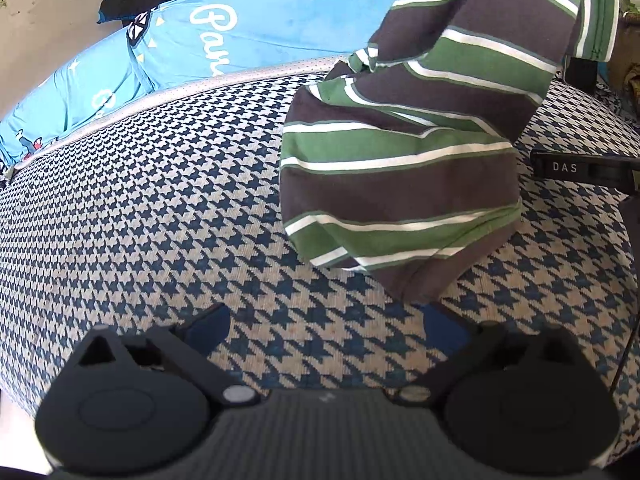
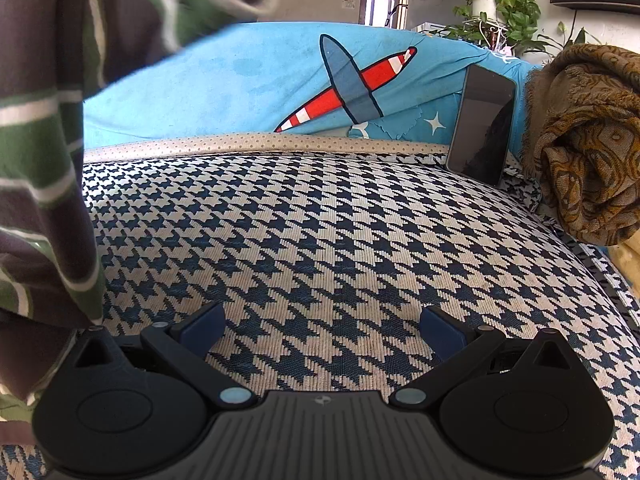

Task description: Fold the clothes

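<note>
Both the left tongs (image 1: pixel 326 330) and the right tongs (image 2: pixel 324 330) gape wide, gripping nothing.

Seat cushion (image 2: pixel 340 232) covered in navy-and-cream houndstooth fabric, pale dotted piping along its far edge, striped garment's (image 1: pixel 400 184) lower end touching the cushion, dark phone (image 2: pixel 482 126) standing at the far right, brown patterned cloth (image 2: pixel 588 140) heaped beside it

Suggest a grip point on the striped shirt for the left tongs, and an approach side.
Probably the lower hem of the striped shirt, at its corner nearest the left tongs, coming from below and in front. The shirt hangs bunched above the houndstooth cover, and that bottom edge is free and faces the open tongs. What holds it up is out of view.
</note>
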{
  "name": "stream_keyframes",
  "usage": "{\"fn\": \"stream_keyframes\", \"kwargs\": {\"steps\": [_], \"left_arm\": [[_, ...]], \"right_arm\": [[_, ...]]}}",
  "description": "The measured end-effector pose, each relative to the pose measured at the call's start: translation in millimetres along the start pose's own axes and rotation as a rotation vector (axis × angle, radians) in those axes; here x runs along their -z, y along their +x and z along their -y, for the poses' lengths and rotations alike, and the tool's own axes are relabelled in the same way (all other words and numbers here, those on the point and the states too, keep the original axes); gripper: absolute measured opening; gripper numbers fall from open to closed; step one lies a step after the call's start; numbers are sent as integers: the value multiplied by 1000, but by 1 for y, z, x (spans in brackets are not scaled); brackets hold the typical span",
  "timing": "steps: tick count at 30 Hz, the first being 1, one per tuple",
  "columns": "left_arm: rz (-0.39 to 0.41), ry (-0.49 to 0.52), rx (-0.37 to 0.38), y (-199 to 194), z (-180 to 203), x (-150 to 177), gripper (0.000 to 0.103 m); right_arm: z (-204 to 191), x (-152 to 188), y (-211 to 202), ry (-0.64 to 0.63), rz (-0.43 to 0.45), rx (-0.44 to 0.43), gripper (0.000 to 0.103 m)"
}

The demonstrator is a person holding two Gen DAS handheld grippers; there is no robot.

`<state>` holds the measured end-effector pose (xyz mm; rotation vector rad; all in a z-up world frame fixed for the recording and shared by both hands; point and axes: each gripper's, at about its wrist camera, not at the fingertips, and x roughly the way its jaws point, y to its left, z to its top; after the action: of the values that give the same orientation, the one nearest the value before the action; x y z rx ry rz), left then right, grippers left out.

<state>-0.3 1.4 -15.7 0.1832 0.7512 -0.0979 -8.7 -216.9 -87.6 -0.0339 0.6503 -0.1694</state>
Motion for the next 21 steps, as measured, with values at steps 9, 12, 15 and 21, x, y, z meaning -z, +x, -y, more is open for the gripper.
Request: {"fn": "stream_keyframes", "kwargs": {"steps": [9, 12, 15, 21], "left_arm": [[6, 26, 17, -2, -4, 3, 103], [11, 26, 28, -6, -6, 6, 103], [14, 26, 39, -9, -8, 7, 103], [14, 38, 44, -13, -12, 9, 103]], "right_arm": [[0, 0, 0, 0, 0, 0, 103], [0, 0, 0, 0, 0, 0, 103], [0, 0, 0, 0, 0, 0, 103], [0, 0, 0, 0, 0, 0, 103]]}}
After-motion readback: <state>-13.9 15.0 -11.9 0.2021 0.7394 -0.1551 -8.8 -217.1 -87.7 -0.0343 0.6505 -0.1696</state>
